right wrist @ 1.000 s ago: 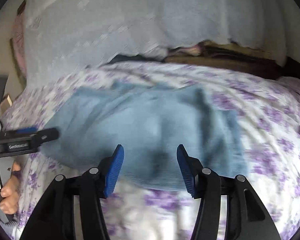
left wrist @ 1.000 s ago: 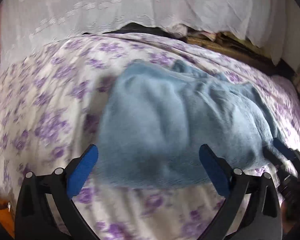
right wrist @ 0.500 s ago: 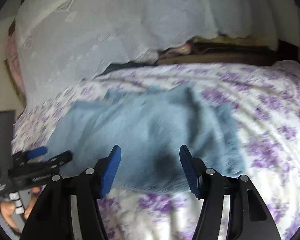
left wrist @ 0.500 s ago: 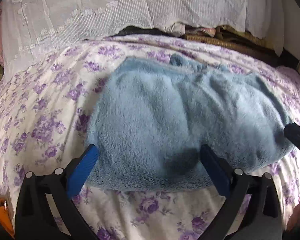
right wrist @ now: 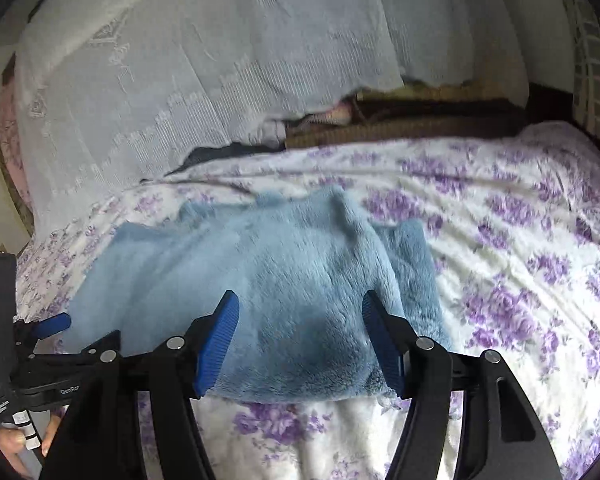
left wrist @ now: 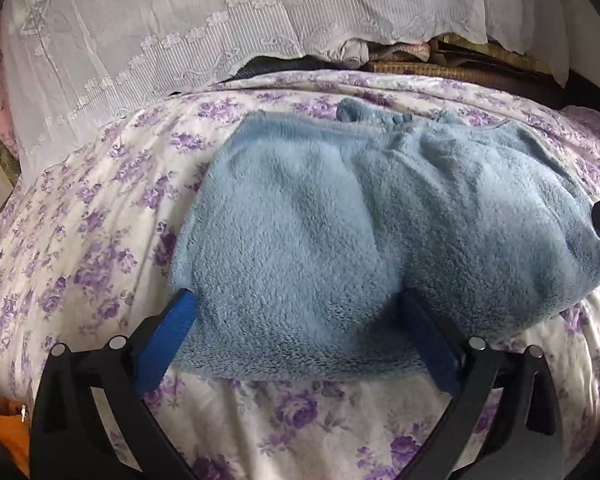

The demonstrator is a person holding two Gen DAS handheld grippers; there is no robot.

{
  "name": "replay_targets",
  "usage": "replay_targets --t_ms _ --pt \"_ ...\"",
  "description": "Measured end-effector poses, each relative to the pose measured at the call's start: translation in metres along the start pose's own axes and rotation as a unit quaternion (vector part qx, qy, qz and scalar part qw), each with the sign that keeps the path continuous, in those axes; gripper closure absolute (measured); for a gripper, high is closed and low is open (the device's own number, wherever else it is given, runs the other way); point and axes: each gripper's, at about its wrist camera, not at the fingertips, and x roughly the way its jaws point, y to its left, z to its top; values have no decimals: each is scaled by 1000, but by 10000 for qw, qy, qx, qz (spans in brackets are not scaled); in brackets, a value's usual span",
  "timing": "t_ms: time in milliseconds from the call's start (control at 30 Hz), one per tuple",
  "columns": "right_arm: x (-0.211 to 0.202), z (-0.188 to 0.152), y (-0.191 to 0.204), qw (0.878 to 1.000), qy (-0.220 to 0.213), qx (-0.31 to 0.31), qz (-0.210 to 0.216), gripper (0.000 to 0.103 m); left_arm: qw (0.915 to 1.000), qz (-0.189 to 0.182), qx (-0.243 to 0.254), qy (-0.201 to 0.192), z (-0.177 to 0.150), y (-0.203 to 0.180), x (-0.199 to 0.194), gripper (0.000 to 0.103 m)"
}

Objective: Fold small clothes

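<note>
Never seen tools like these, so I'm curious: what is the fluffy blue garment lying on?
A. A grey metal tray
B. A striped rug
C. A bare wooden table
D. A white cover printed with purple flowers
D: the fluffy blue garment lies spread on a white cover printed with purple flowers, which shows on every side of it in both wrist views.

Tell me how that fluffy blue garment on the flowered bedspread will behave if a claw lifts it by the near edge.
The blue garment looks like thick plush fleece lying in soft humps, so it will probably droop rather than hold shape. Its fuzzy pile should grip well, not slip. It looks doubled over, so lifting one layer may undo that.
</note>
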Motion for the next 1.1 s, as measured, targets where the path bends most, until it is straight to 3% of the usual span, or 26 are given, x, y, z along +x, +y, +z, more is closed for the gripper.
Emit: replay_targets --t_ms 133,433,600,733,900,1100 --pt "29 -6 -7 9976 672 54 -134 38 10000 -23 -16 47 0 1 2 4" --pt "3 -4 -5 9997 165 172 -17 37 10000 6 -35 -14 -1 2 1 4" --pt "26 -11 -5 9975 682 44 -173 36 10000 24 2 -74 0 0 -1 4" --pt "21 -12 -2 9982 582 8 -127 33 9998 49 89 168 -1 -4 12 4" --pt "-3 -11 -13 9989 298 345 73 33 9999 76 73 -17 -2 -3 2 4" --pt "-23 -25 -32 9932 446 1002 398 33 9994 -188 -196 -196 6 6 -16 4"
